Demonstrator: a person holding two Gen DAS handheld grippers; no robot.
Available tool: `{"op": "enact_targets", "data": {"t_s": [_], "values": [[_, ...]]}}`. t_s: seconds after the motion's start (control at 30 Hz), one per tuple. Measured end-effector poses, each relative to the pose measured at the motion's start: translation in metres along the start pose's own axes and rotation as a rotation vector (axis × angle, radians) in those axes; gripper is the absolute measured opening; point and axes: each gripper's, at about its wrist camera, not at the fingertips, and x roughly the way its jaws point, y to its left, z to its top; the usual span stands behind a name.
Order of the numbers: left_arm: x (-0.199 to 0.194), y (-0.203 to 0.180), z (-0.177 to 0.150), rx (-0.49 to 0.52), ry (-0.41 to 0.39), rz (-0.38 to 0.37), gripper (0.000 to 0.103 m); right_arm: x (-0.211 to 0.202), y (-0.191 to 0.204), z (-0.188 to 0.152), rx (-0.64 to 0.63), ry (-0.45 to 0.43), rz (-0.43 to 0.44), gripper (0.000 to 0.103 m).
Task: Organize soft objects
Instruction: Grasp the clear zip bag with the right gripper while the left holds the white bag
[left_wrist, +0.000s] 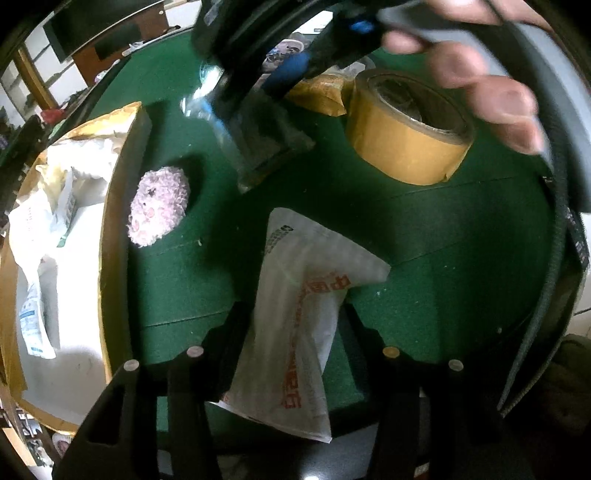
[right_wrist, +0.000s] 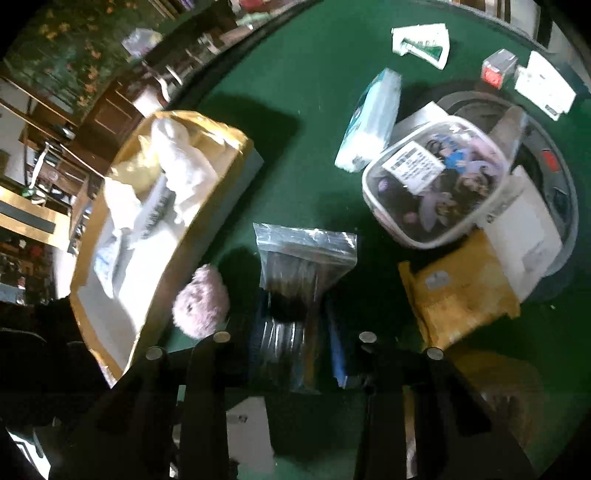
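The left tool (left_wrist: 291, 332) is closed on a white bag (left_wrist: 295, 332), low over the green counter (left_wrist: 443, 229). The right tool (right_wrist: 291, 354) grips a clear bag (right_wrist: 295, 280), with a pink plush (right_wrist: 201, 304) just left of it. The box (right_wrist: 236, 155) is on the left. Both bags are floppy, so the person should lift slowly, hold tight, and drop each bag well inside the box.
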Motion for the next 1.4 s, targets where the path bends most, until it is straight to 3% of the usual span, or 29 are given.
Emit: {"op": "enact_targets", "data": {"t_s": [0.47,0.67,0.83,1.4], "values": [[0.000,-0.027,0.011,-0.001,-0.014,0.029,0.046,-0.102,-0.014,-0.073,-0.029,-0.234,0.109,0.029],[0.000,-0.040,0.014,0.017,-0.005,0.027,0.044,-0.099,-0.019,-0.091,-0.014,-0.234,0.113,0.029],[0.009,-0.021,0.020,0.019,0.002,0.025,0.043,-0.100,-0.020,-0.101,-0.017,-0.224,0.118,0.029],[0.002,-0.022,0.030,0.022,-0.009,0.034,0.043,-0.104,-0.025,-0.119,-0.026,-0.212,0.101,0.029]]}}
